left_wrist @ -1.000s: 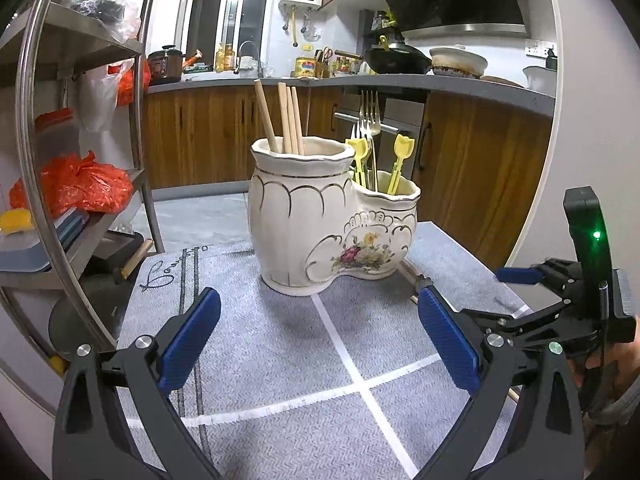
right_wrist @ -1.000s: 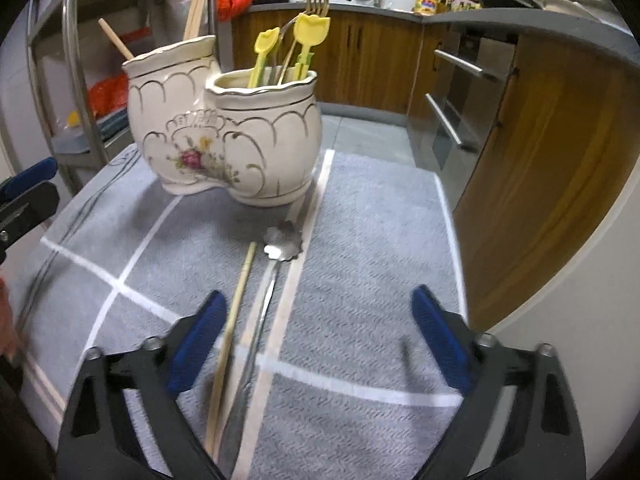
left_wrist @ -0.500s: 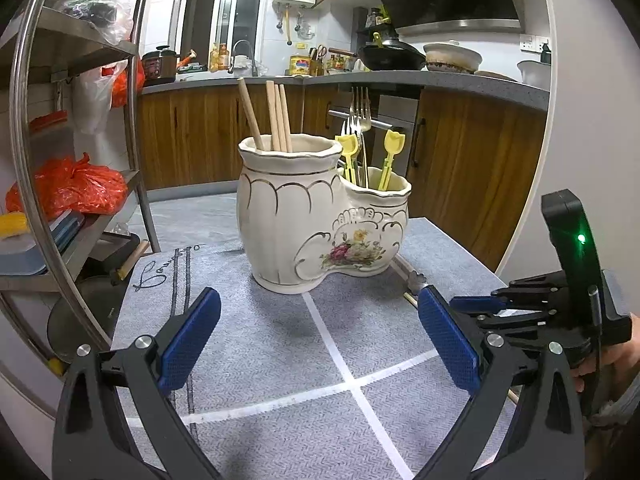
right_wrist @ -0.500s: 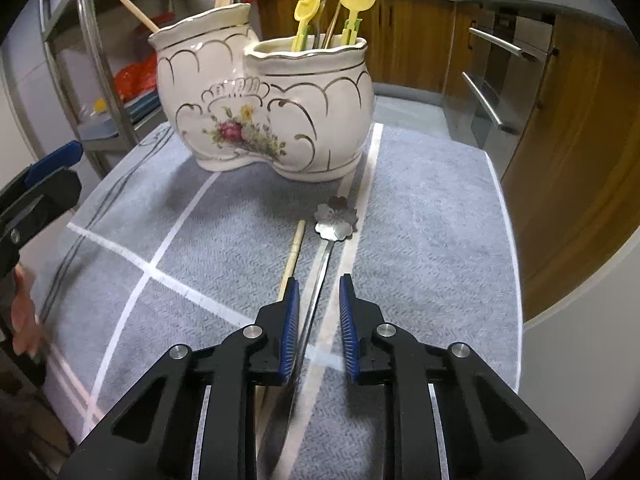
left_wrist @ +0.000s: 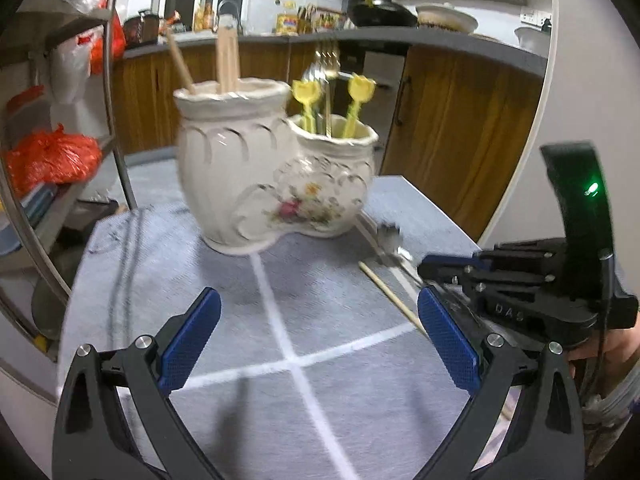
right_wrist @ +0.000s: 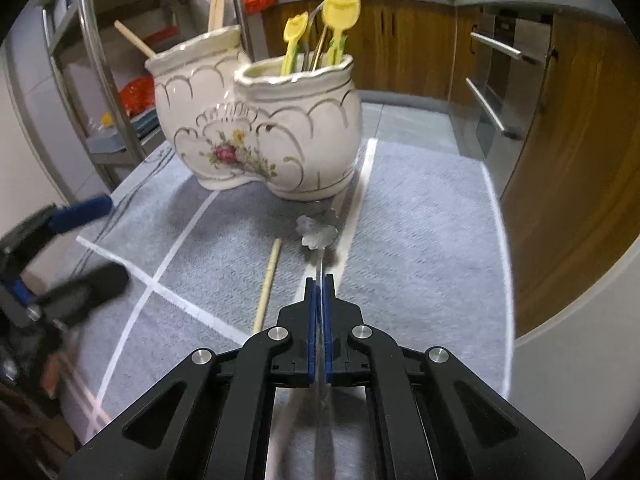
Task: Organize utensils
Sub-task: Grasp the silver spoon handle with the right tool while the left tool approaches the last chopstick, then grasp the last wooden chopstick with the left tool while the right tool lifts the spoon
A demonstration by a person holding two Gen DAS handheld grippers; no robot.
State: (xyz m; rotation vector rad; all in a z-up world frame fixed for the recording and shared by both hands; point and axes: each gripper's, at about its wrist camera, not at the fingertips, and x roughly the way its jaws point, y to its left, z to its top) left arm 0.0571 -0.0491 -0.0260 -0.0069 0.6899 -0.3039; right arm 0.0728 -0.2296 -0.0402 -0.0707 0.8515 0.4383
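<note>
Right gripper (right_wrist: 319, 280) is clamped on the thin metal handle of a flower-headed spoon (right_wrist: 318, 235), blue pads squeezed flat against it; the jaws have just been closing, with that handle between them. The spoon's flower end points at the holder and sits just in front of its base, on or barely above the grey mat (right_wrist: 420, 240) (contact with the mat can't be told).

A single wooden chopstick (right_wrist: 267, 285) lies flat on the mat just left of the spoon, roughly parallel to it, not touched by either gripper.

The white ceramic utensil holder (right_wrist: 260, 140) with gold trim and a flower print stands upright on the mat; it has two joined compartments. The taller one (left_wrist: 232, 160) has wooden chopsticks (left_wrist: 227, 60) standing in it. The lower one (left_wrist: 332, 176) has two yellow tulip-topped utensils (left_wrist: 360, 92) and metal forks (left_wrist: 326, 64).

Left gripper (left_wrist: 316, 344) has its jaws spread wide with nothing between them, and hovers above the mat, well short of the holder (the left wrist view is motion-blurred). In that view the right gripper (left_wrist: 432, 270) sits at the right edge, low over the mat, held by a person's hand (left_wrist: 612, 344), partly visible.

Behind: wooden cabinets (right_wrist: 400, 48), a metal shelf rack (left_wrist: 60, 160) with orange bags.
</note>
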